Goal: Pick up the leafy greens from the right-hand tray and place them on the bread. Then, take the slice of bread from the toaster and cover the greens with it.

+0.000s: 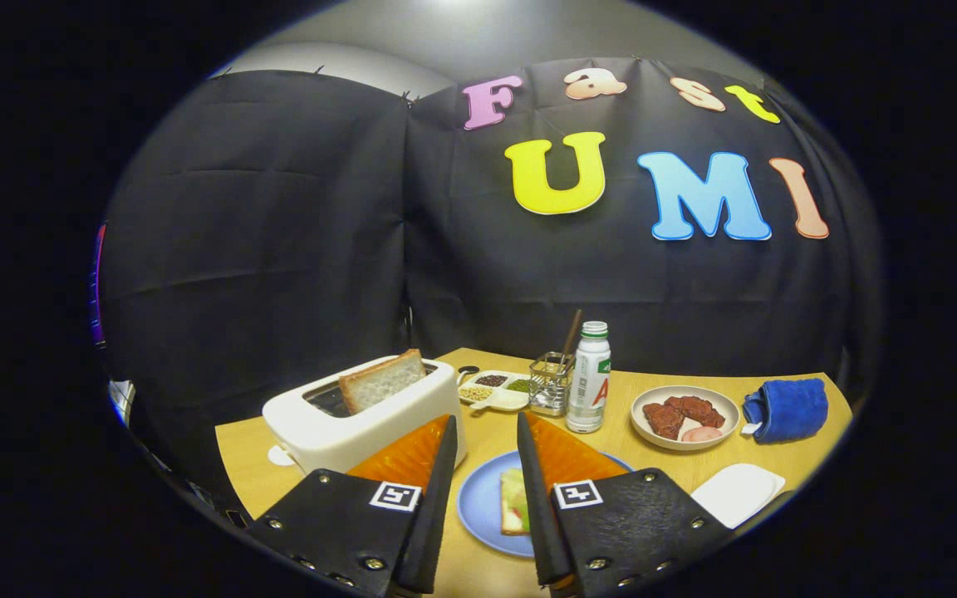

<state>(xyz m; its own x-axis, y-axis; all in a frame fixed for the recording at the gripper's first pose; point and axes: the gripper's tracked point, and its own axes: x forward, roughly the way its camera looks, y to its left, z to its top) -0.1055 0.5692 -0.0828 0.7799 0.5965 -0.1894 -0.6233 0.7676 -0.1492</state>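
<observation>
My gripper [485, 417] hovers above the wooden table [777, 453], open, with nothing between its fingers. Below the gap lies a blue plate [477, 508] that carries a slice of bread topped with leafy greens [515, 501]; the right finger covers part of it. To the left stands a white toaster [337, 432], just beyond the left fingertip. A slice of bread [381, 379] sticks up out of its slot, tilted a little. A white tray [736, 492] lies to the right of the fingers with nothing on it.
Beyond the fingers stand a white bottle [591, 378], a glass holder with a stick [551, 384] and a divided dish of beans [495, 389]. A plate of meat pieces [684, 417] and a blue cloth [787, 409] lie at the far right.
</observation>
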